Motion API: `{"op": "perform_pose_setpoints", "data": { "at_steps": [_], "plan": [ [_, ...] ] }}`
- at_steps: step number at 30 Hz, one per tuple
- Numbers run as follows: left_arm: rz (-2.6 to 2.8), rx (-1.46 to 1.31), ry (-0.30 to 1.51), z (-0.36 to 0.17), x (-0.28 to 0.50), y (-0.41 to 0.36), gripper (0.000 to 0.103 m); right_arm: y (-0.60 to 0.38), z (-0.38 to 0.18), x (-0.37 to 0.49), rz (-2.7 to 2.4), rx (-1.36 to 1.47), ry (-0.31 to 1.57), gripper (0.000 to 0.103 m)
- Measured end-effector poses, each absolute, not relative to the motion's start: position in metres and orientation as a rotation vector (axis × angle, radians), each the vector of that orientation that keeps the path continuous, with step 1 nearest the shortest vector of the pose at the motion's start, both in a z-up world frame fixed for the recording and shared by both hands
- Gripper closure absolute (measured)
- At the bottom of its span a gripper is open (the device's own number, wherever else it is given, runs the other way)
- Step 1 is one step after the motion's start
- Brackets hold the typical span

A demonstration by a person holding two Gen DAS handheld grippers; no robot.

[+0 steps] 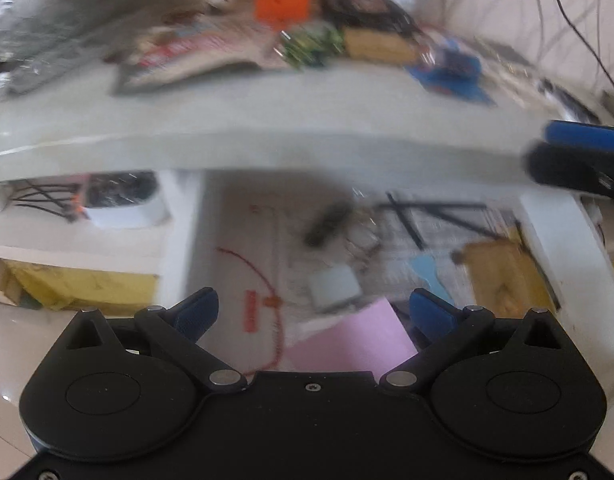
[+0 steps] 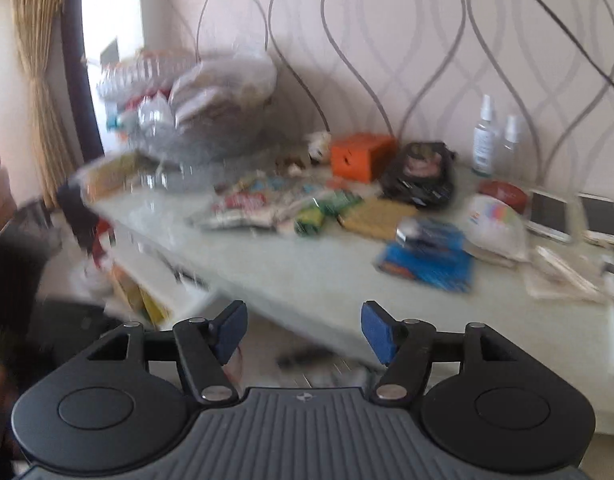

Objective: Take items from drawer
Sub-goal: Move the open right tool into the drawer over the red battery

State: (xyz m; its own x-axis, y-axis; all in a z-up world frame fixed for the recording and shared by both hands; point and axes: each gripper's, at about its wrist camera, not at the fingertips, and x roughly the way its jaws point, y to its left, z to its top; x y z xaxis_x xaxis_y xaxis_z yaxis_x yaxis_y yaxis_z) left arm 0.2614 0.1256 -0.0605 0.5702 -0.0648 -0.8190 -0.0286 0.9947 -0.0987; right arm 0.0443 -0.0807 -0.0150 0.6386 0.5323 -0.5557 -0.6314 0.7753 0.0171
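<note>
The tabletop is the biggest thing here, pale and long against the wall, and it already carries a crowd of things: an orange box, a black packet, a blue packet, two phones and a pair of spray bottles. Whether any of them came out of the drawer I cannot tell.

Below its front edge the drawer stands open, and plenty is left inside: a brown paper bag, a pink sheet, printed paper, a small white box, a dark stick-like thing and a red cord. Blur hides the finer detail.

The left claw hangs over the drawer, its blue pads wide apart with nothing between them. The right claw is up at tabletop height, also spread and empty, its tip showing at the table's edge in the left view.

My reading: the work is partway at best, with both claws free and most of the drawer's contents waiting.
</note>
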Motion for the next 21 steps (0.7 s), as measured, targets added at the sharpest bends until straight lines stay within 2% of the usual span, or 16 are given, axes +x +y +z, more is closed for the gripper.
{"op": "perform_pose_setpoints", "data": {
  "at_steps": [6, 9, 10, 13, 16, 21],
  "plan": [
    [-0.041, -0.052, 0.94, -0.074, 0.269, 0.108, 0.0, -0.11, -0.041, 0.045, 0.698, -0.286, 0.792, 0.036],
    [-0.069, -0.103, 0.92, -0.074, 0.267, 0.112, 0.0, -0.108, -0.059, 0.047, 0.741, -0.413, 0.911, 0.04],
    [-0.068, -0.11, 0.915, -0.073, 0.266, 0.114, 0.0, -0.107, -0.066, 0.048, 0.769, -0.458, 0.956, 0.045],
    [-0.071, -0.145, 0.9, -0.072, 0.262, 0.12, 0.0, -0.098, -0.086, 0.047, 0.875, -0.594, 1.061, 0.051],
    [-0.074, -0.176, 0.902, -0.072, 0.261, 0.125, 0.0, -0.086, -0.101, 0.044, 1.022, -0.742, 1.14, 0.052],
    [-0.086, -0.208, 0.909, -0.075, 0.261, 0.129, 0.0, -0.067, -0.11, 0.068, 1.172, -0.83, 1.3, 0.053]
  ]
}}
